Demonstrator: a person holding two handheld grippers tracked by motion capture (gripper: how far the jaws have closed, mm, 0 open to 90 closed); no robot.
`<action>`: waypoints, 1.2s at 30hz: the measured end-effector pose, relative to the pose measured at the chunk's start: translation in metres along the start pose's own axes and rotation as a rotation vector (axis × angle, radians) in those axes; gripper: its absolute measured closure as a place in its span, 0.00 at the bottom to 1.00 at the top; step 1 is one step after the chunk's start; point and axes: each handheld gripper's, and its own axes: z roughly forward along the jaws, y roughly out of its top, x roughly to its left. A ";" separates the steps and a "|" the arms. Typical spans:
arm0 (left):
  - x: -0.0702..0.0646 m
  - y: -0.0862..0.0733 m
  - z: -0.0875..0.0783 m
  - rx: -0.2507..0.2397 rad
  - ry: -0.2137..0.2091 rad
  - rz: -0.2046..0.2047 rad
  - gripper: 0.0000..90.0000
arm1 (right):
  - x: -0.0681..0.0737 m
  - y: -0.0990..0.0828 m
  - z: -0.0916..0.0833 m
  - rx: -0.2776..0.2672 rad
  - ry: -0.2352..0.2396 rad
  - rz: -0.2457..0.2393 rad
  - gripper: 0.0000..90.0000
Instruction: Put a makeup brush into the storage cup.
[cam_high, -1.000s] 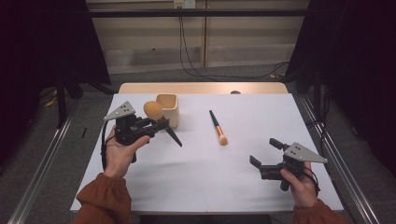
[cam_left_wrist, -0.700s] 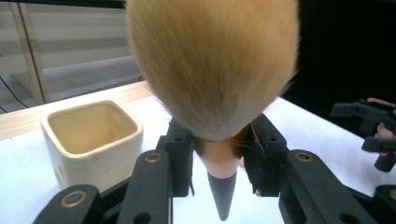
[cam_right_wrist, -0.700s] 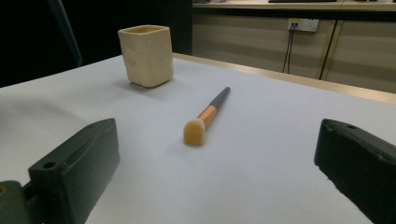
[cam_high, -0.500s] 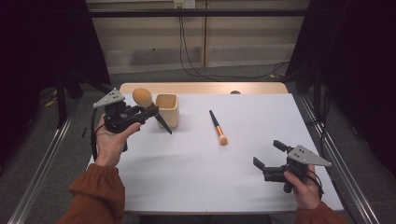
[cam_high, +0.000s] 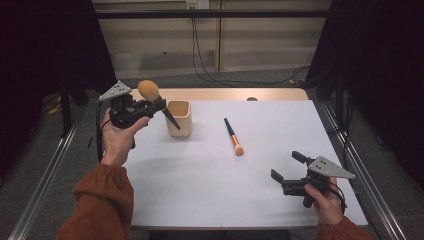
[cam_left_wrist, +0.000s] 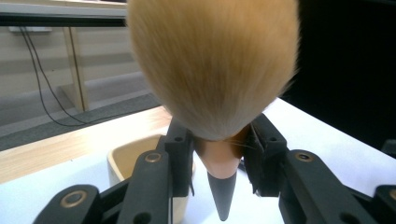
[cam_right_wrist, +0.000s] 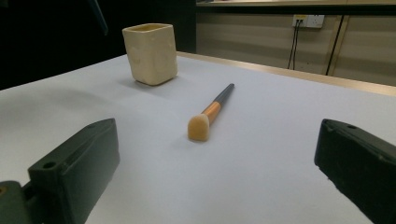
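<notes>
The left hand-held gripper (cam_high: 146, 106) is clenched on a large brush (cam_high: 156, 101), gripping it at the copper collar just below the bristles; in the left gripper view the bristle head (cam_left_wrist: 212, 65) rises above the jaws and the dark handle tip (cam_left_wrist: 223, 196) points down toward the cup (cam_left_wrist: 122, 161). In the high view the brush is held in the air, tilted, with its handle end just above and to the left of the cup (cam_high: 179, 118), which stands upright on the white surface (cam_high: 210, 185). The step in hand appears to be placing this brush handle-first into the cup. The next move calls for bringing the handle tip over the cup opening, turning the brush nearer to upright, lowering it inside, then releasing. A second, smaller brush (cam_high: 233, 136) lies flat on the surface to the right of the cup, well apart from it. The right hand-held gripper (cam_high: 289, 174) is released, jaws spread and empty, hovering near the front right of the surface and facing that smaller brush (cam_right_wrist: 210, 112).
</notes>
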 end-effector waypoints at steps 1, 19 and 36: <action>0.001 0.001 0.001 -0.008 0.001 0.003 0.73 | 0.000 0.000 0.000 -0.001 0.004 0.003 0.00; 0.016 0.018 0.015 -0.066 0.059 0.008 0.73 | -0.001 -0.003 0.000 0.009 0.019 -0.001 0.00; 0.041 0.008 0.048 -0.038 0.125 -0.016 0.73 | 0.000 -0.004 0.000 0.010 0.021 -0.013 0.00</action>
